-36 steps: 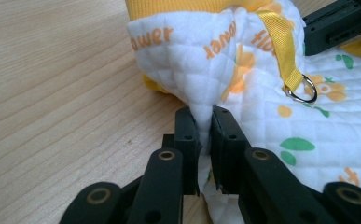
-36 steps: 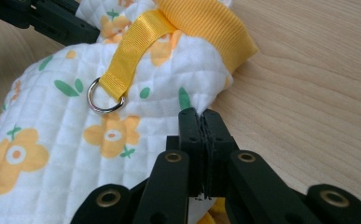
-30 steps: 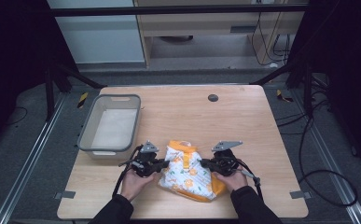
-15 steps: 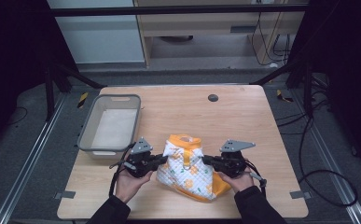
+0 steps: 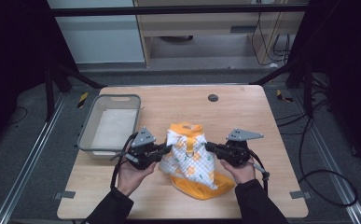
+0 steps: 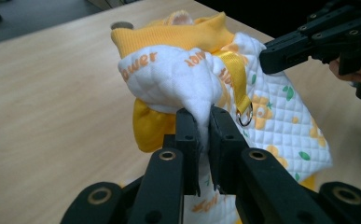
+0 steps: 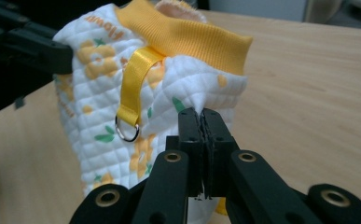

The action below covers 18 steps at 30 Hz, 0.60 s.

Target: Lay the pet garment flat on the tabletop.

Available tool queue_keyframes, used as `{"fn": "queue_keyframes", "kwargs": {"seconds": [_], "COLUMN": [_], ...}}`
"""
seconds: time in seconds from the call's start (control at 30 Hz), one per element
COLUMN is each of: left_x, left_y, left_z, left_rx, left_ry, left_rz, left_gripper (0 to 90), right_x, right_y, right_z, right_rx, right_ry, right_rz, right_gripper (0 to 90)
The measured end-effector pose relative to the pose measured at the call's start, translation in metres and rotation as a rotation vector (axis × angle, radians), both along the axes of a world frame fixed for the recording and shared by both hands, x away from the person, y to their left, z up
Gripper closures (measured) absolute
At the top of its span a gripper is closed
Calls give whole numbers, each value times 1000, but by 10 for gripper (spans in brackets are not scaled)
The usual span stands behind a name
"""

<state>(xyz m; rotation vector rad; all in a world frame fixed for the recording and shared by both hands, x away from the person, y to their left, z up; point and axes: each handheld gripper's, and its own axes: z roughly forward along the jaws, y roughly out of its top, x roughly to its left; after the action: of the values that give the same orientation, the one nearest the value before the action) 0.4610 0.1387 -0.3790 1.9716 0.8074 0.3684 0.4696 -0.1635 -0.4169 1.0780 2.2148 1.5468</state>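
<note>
A small quilted white garment with orange trim, orange flower print and a yellow ribbon loop with a metal ring hangs between both grippers above the table's front middle. My left gripper is shut on its left edge; the white fabric is pinched between the jaws. My right gripper is shut on its right edge, with cloth squeezed between the jaws. The garment's orange hem rests on the table.
A grey plastic tub stands at the table's left. A round dark grommet sits near the far edge of the wooden table. Metal frame rails and cables lie on the floor around the table.
Both grippers have moved apart and lifted slightly, so the garment is stretched wider between them and its upper part is raised off the table.
</note>
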Motion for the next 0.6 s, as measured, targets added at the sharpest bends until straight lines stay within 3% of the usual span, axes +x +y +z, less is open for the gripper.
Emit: {"fn": "queue_keyframes", "kwargs": {"seconds": [0.07,0.17,0.2,0.27,0.37,0.6], "left_x": [17,38,46,56,63,43], "left_y": [-7,-16,-18,-20,-11,15], "left_z": [-1,-7,-11,-17,-22,-27], "left_rx": [6,17,15,6,-35,-6], "left_ry": [-10,-24,-38,-63,-5,-5], "left_rz": [48,131,175,241,251,217], "left_gripper": [824,791,755,546,436,394], "right_x": [15,33,37,44,47,23], "right_y": [2,7,9,11,8,-22], "right_z": [-3,-13,-16,-23,-29,-19], "right_rx": [8,-37,-53,-116,-162,-146], "right_ry": [-18,-62,-73,-89,-86,-60], "right_rz": [-59,-187,-216,-305,-332,-296], "right_gripper": [873,842,807,708,653,545]}}
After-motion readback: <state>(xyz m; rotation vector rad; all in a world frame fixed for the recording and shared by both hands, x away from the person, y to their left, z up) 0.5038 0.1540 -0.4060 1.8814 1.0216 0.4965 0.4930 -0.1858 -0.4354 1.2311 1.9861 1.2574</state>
